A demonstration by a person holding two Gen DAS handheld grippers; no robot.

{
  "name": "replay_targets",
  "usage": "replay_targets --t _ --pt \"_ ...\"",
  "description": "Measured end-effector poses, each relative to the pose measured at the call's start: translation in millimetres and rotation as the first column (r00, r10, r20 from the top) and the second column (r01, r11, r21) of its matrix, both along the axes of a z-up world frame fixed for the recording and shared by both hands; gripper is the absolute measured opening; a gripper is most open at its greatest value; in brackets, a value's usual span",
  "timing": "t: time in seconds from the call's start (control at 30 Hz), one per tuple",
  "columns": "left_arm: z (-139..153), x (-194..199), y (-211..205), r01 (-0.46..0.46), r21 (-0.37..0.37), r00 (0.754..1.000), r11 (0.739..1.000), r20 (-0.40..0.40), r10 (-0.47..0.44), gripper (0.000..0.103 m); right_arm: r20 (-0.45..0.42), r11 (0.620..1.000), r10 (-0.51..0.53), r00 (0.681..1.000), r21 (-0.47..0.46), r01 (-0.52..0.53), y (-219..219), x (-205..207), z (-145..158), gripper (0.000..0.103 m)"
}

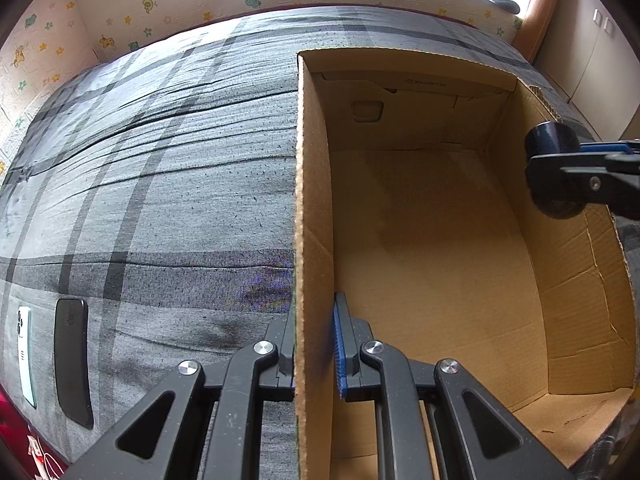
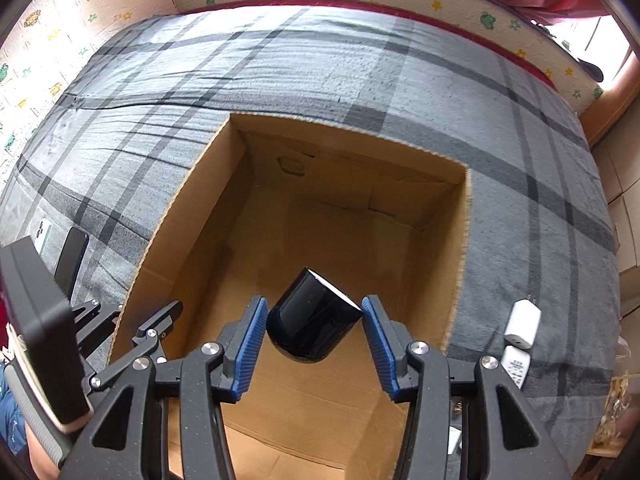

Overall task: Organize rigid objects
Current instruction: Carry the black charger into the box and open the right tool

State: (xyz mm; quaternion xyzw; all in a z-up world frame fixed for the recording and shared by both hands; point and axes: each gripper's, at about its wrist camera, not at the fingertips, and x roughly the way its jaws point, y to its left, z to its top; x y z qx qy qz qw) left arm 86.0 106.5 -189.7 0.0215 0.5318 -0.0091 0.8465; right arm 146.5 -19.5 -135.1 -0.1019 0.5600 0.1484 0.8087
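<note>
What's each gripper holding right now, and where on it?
Right gripper: black cup, pads on its sides, above the cardboard box. Left gripper: clamped on the box's left wall.

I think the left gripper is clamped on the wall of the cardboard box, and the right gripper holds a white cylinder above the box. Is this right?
Not quite: the cylinder is black, not white, as the right wrist view shows. The rest stands: the left gripper is clamped on the wall of the cardboard box, and the right gripper holds the cylinder above the box.
</note>
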Motion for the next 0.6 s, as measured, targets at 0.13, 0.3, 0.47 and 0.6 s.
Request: replay_targets --t 0.13,0.3,0.47,0.6 --pt "0 -1 1 -0.002 -0.006 1.0 1.0 0.0 0.002 0.014 -0.051 1.0 -0.005 0.999 0.008 0.006 9 10 -23 0.053" --pt "0 -1 1 -0.001 -0.004 1.0 1.0 -0.001 0.001 0.014 -0.093 1.0 -0.014 0.996 -0.01 0.014 16 20 -49 0.053" --pt "1 0 0 -0.001 -0.004 1.0 1.0 -0.002 0.001 0.014 -0.124 1.0 -0.017 0.992 -0.019 0.015 23 27 -71 0.053" --pt "1 0 0 -0.001 -0.004 1.0 1.0 -0.002 0.001 0.014 -0.152 1.0 -0.021 0.988 -0.015 0.019 26 31 -84 0.053"
